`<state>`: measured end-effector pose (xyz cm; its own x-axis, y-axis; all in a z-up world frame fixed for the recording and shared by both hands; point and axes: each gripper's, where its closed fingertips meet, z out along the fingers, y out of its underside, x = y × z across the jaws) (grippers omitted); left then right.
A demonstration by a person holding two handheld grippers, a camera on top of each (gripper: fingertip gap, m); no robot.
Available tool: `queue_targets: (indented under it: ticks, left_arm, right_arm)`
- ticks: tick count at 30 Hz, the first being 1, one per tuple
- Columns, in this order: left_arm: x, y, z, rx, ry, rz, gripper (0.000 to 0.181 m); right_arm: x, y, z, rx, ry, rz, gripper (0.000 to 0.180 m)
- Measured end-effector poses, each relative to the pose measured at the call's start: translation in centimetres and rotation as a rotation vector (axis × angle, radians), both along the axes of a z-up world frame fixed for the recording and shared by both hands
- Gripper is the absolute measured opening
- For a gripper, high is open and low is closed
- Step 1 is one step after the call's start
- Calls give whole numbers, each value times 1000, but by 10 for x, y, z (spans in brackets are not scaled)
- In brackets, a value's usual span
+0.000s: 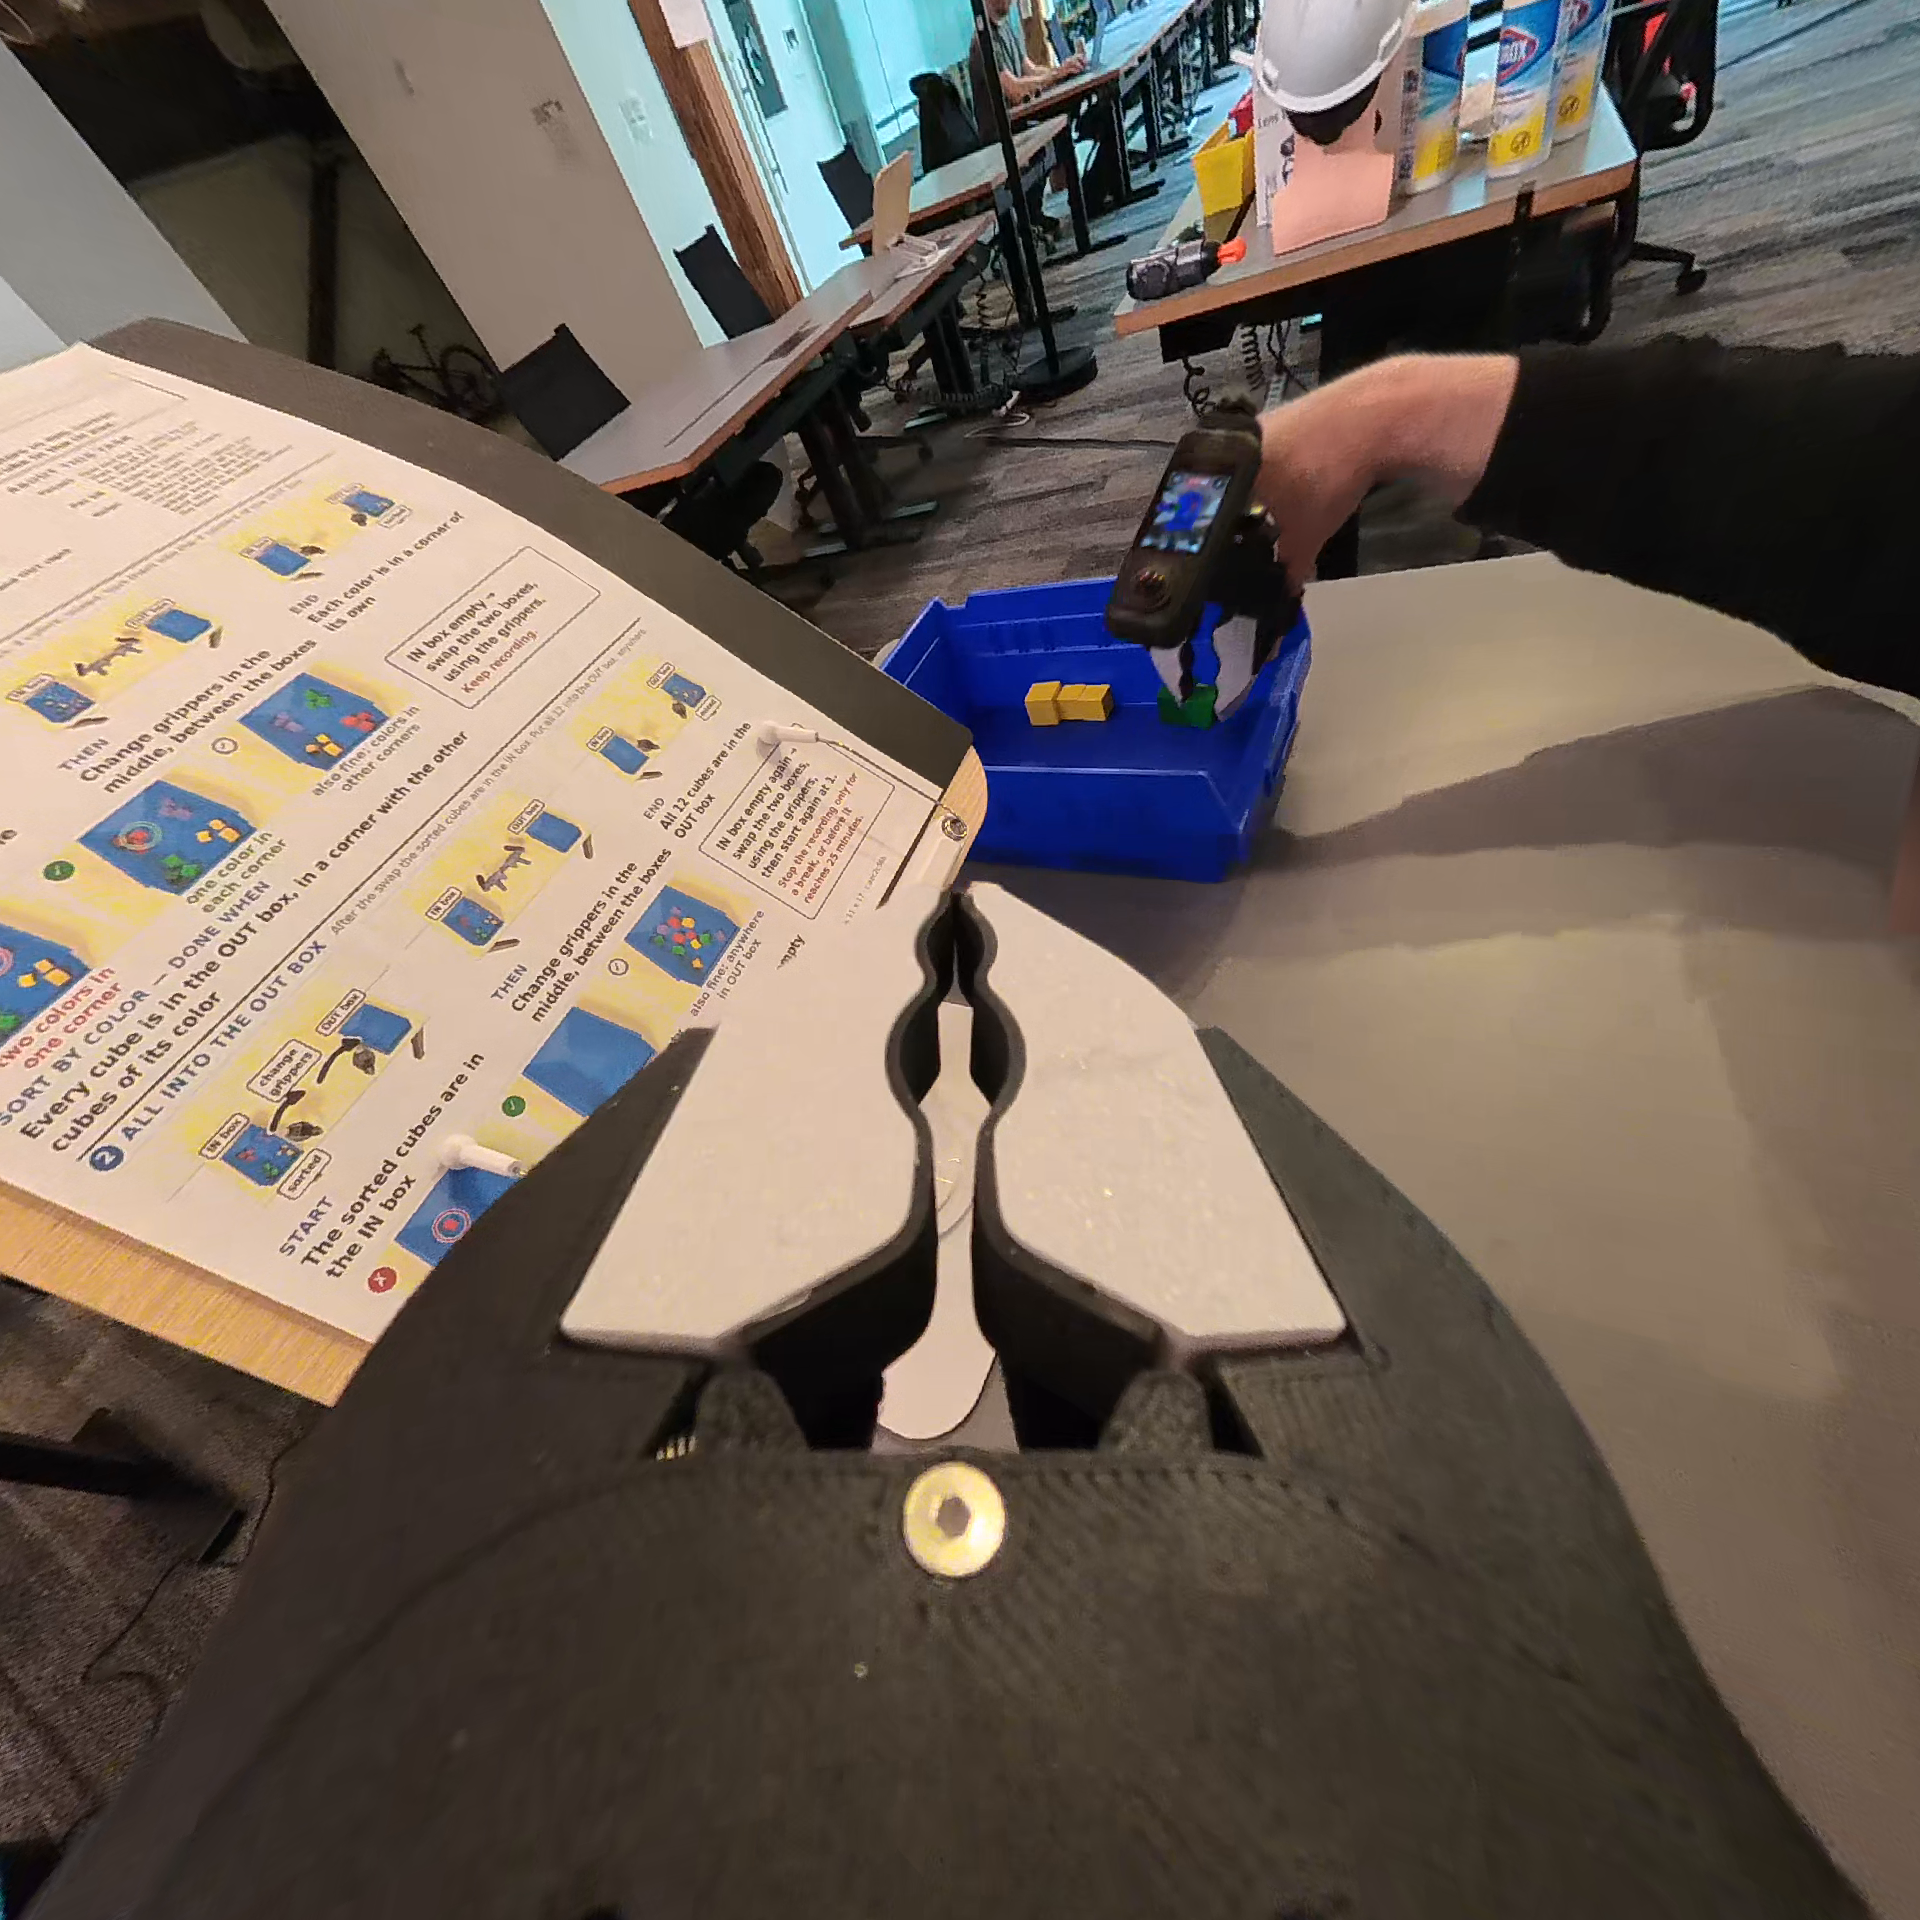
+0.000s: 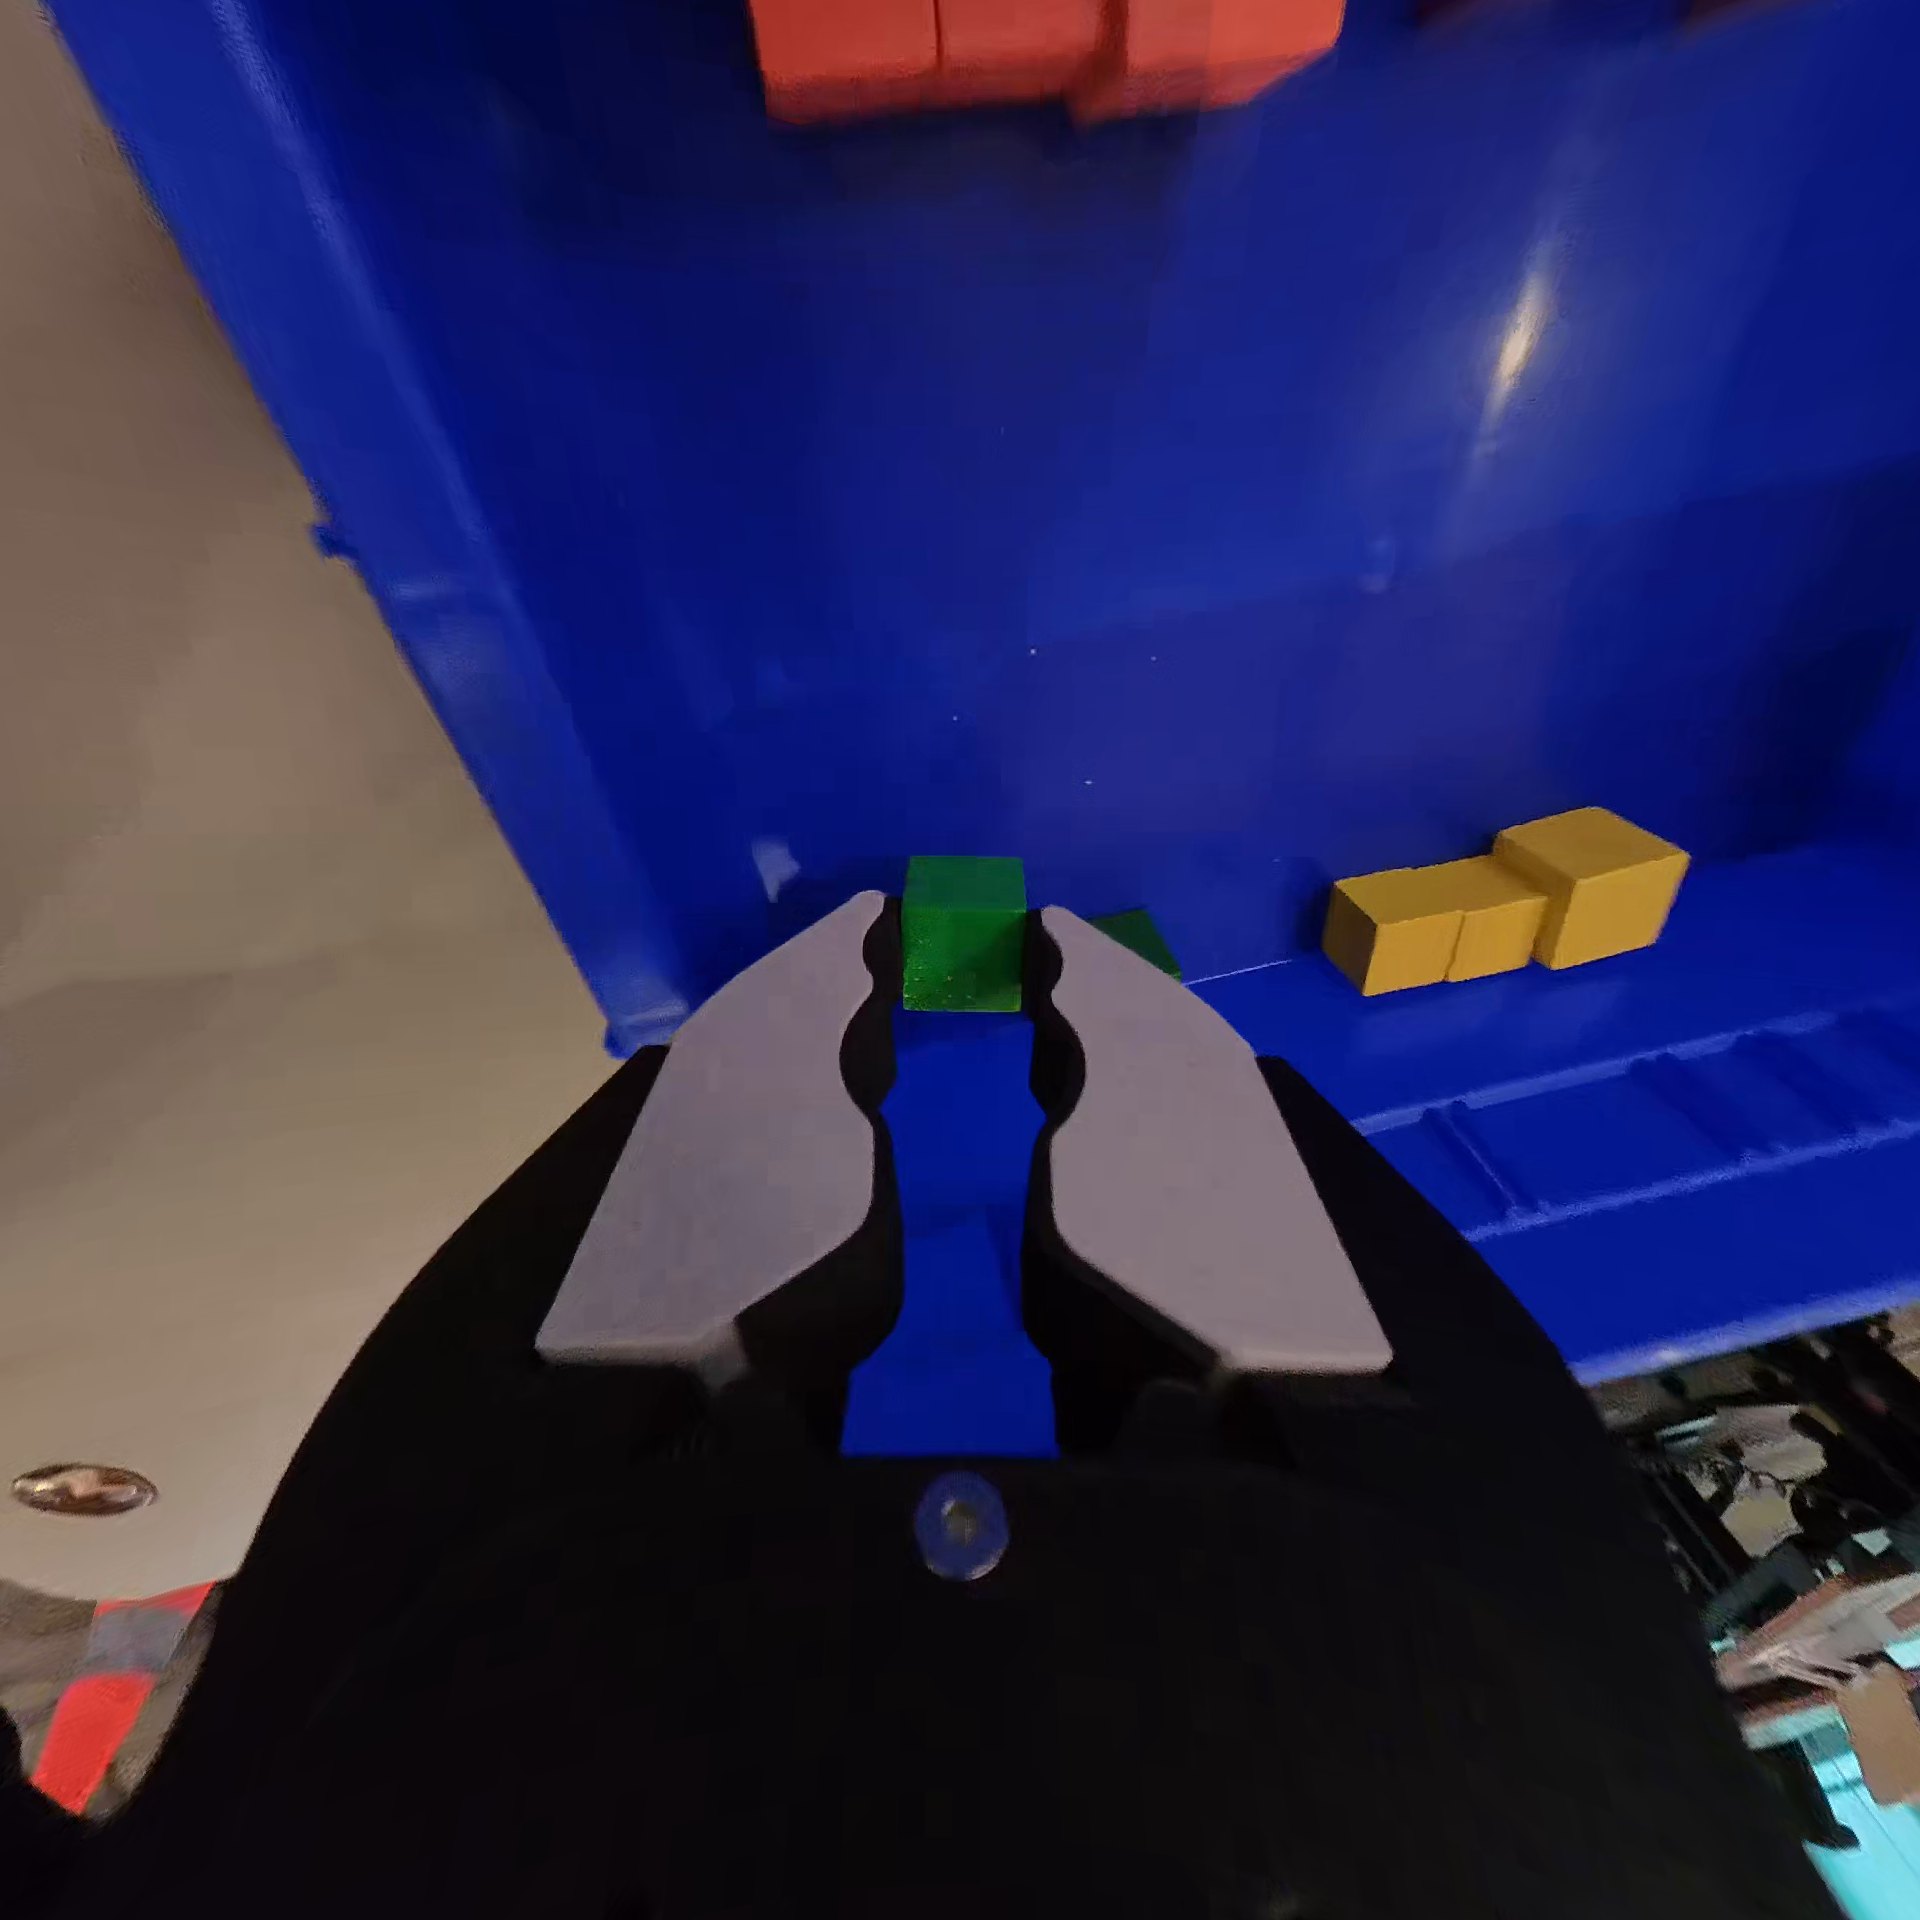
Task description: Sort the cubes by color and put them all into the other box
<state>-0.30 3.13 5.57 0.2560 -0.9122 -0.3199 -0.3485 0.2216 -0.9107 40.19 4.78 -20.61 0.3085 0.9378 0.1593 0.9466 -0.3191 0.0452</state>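
While our left gripper (image 1: 954, 940) idles clenched and empty over the worktop (image 1: 1558, 1143), we judge that our right gripper (image 2: 961, 935), grasping a green cube (image 2: 961, 935) in the blue box's (image 2: 1039, 468) corner, could nudge the second green cube (image 2: 1138, 940) touching its right finger toward the yellow cubes (image 2: 1496, 904) on release.

Red cubes (image 2: 1039, 52) run off the right wrist view's top edge, blurred. A second green cube (image 2: 1138, 940) hides mostly behind the right-hand finger (image 2: 1164, 1122). Lower right corner: clutter, unreadable.
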Motion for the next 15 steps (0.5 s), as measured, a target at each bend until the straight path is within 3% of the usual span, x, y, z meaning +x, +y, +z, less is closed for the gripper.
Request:
queue_targets:
  ticks: [8,15]
  left_arm:
    - [1,2,-6,-7,24,2,0]
    - [5,0,-12,-7,62,-3,0]
  right_arm:
    - [11,4,-21,-82,-120,14,22]
    - [16,9,-14,-76,-183,17,29]
